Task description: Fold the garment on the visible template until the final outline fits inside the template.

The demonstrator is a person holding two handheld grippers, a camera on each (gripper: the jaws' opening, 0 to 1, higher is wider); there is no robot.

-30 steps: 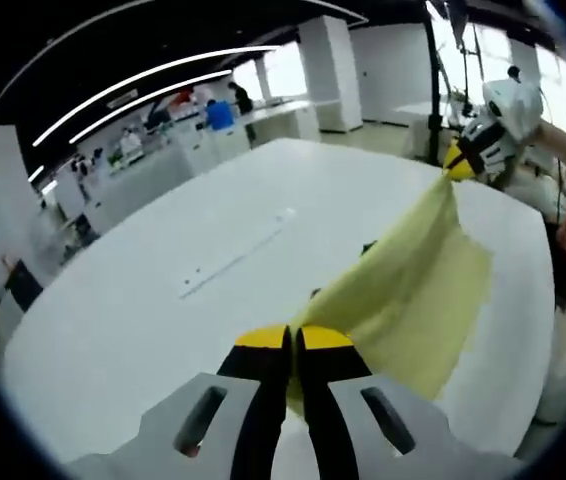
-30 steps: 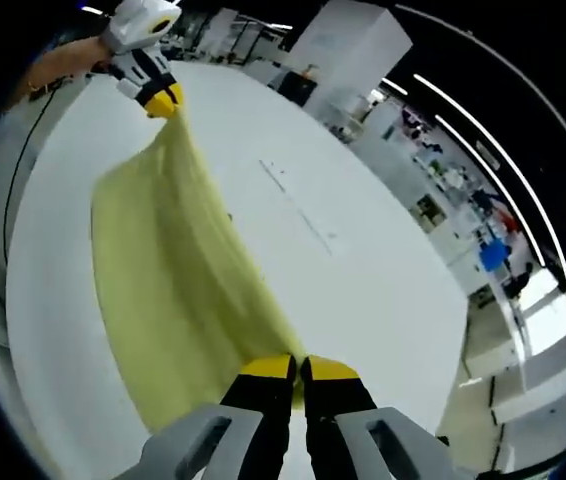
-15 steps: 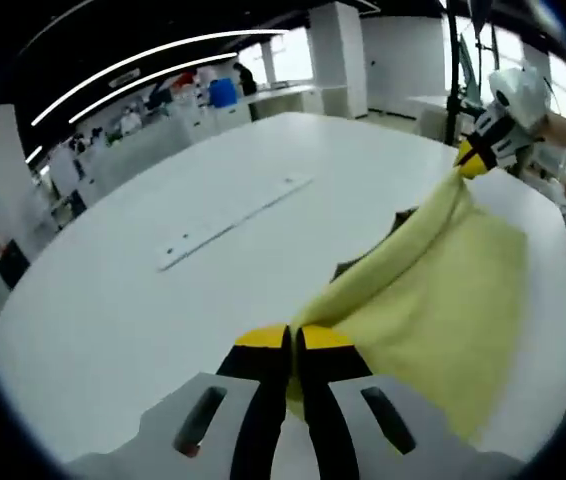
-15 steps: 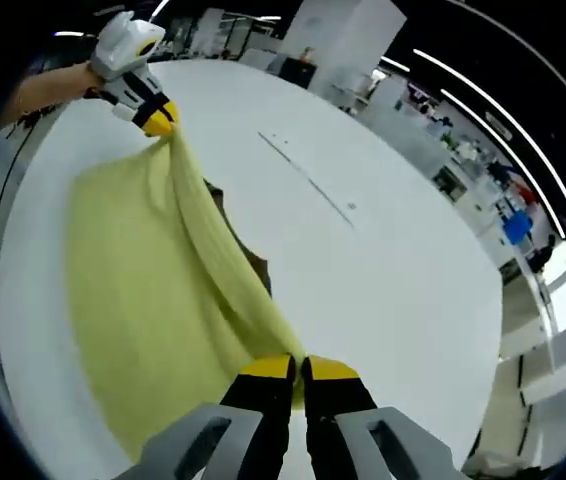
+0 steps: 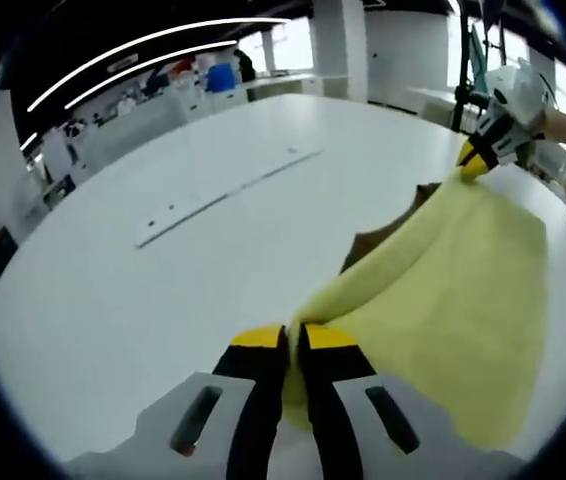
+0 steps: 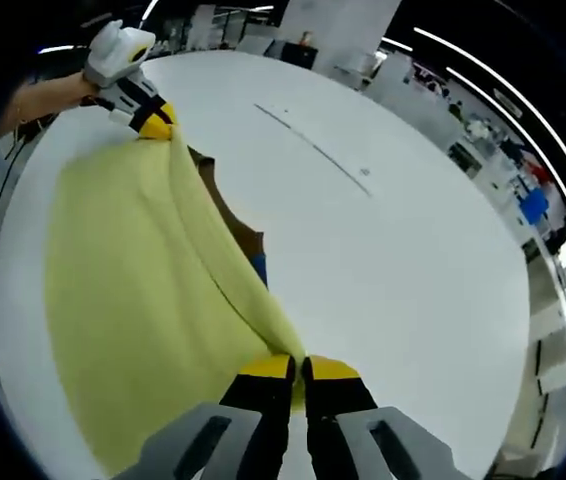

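Lowered yellow garment, soft folds, both grippers clamped

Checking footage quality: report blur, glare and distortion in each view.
Left gripper view: fisheye bends the white table; windows blow out top right; yellow garment is soft. Right gripper view: same curvature; the garment's lower edge smears; ceiling light strips glare.
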